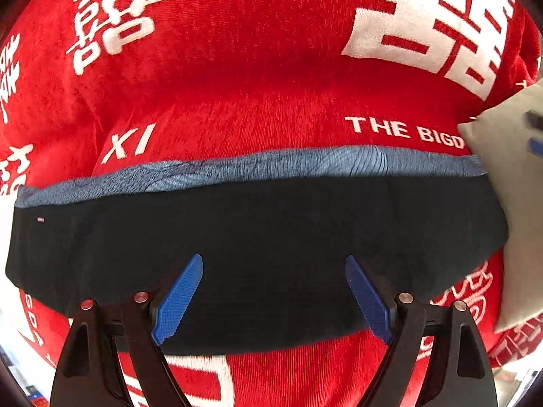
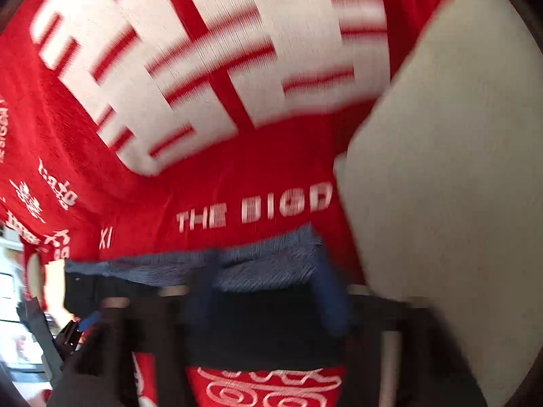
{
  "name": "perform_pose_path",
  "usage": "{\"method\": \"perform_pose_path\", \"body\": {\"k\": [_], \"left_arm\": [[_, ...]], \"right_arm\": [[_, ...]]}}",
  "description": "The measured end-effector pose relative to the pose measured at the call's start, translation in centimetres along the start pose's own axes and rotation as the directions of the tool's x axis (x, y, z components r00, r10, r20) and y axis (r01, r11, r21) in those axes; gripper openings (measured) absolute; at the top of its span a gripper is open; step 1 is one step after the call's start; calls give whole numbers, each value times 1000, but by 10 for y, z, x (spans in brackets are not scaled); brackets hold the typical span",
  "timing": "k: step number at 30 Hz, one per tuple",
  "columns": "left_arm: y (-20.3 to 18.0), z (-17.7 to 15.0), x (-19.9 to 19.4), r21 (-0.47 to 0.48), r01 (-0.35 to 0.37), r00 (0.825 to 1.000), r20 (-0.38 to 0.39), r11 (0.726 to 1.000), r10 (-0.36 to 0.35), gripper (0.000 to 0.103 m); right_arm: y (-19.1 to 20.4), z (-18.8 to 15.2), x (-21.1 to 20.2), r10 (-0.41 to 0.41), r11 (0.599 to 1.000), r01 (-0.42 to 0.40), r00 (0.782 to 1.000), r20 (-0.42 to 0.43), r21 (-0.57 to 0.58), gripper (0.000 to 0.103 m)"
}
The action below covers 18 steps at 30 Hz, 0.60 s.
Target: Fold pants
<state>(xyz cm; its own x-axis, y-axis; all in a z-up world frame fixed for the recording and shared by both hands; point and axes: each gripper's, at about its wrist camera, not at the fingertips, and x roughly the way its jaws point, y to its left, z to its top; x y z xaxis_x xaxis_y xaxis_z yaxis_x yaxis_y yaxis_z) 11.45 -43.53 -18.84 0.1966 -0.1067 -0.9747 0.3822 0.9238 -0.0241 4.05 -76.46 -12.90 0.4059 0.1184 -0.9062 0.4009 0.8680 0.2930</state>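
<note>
Looking straight down from the left wrist onto the dark navy folded pants (image 1: 258, 254), a broad band of soft cloth with a lighter blue ribbed edge along its far side, lying on the red plush blanket with white printed characters (image 1: 237, 78). Running left to right across the view, long axis square across the line of the fingers. Hovering over the near half of that band, the left gripper (image 1: 275, 298), blue ribbed pads spread wide, nothing between them, no cloth pinched. Flanking the band's middle, so centred rather than out at an end.

Switching to the right wrist: badly smeared, but the same navy band (image 2: 264, 325) showing low in the view, blue edge away from the camera, blanket (image 2: 288, 176) beyond. Sitting over it, the right gripper (image 2: 268, 305), blue fingers apart; seemingly nothing clamped, though blur hides any contact. Crowding in just beside the band's right end, a pale beige cushion (image 2: 458, 169), touching or overlapping it there.

Judging the next fold: probably another across the long axis, needing a grip at an end. Neither hand there yet; left looking steadier and squarely placed, right closer to the cushion end.
</note>
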Motion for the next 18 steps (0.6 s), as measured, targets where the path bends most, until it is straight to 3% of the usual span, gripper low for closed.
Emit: {"method": "perform_pose_path", "body": {"k": [2, 3, 4, 5, 7, 10, 14, 16, 18], "left_arm": [[-4, 6, 9, 4, -11, 1000, -6, 1000, 11, 87], [-6, 9, 15, 8, -20, 1000, -12, 1000, 20, 87], [-8, 11, 20, 13, -32, 999, -17, 999, 32, 87], [-10, 13, 25, 16, -44, 999, -21, 999, 44, 87], [-11, 19, 36, 13, -67, 997, -33, 998, 68, 87], [-8, 26, 43, -8, -67, 997, -29, 998, 67, 87], [0, 35, 66, -45, -80, 996, -39, 996, 78, 88], [7, 37, 72, -80, -92, 996, -23, 993, 91, 103], [14, 40, 75, -105, -66, 998, -23, 992, 64, 103]], "right_arm": [[7, -2, -14, 5, 999, -3, 999, 39, -33, 71], [9, -4, -12, 12, 999, -11, 999, 30, -45, 60], [10, -7, -4, 6, 999, -6, 1000, -5, -51, 32], [12, -14, 11, -20, 998, 16, 998, -68, -63, 25], [10, -22, 37, -56, 996, 46, 989, -135, -75, 25], [3, -35, 64, -3, 999, -6, 980, -201, -43, 25], [7, -39, 103, -23, 996, 3, 971, -236, -86, 25], [3, -35, 125, -42, 996, 21, 969, -245, -88, 23], [3, -25, 130, -45, 995, 27, 979, -201, -92, 22]]}}
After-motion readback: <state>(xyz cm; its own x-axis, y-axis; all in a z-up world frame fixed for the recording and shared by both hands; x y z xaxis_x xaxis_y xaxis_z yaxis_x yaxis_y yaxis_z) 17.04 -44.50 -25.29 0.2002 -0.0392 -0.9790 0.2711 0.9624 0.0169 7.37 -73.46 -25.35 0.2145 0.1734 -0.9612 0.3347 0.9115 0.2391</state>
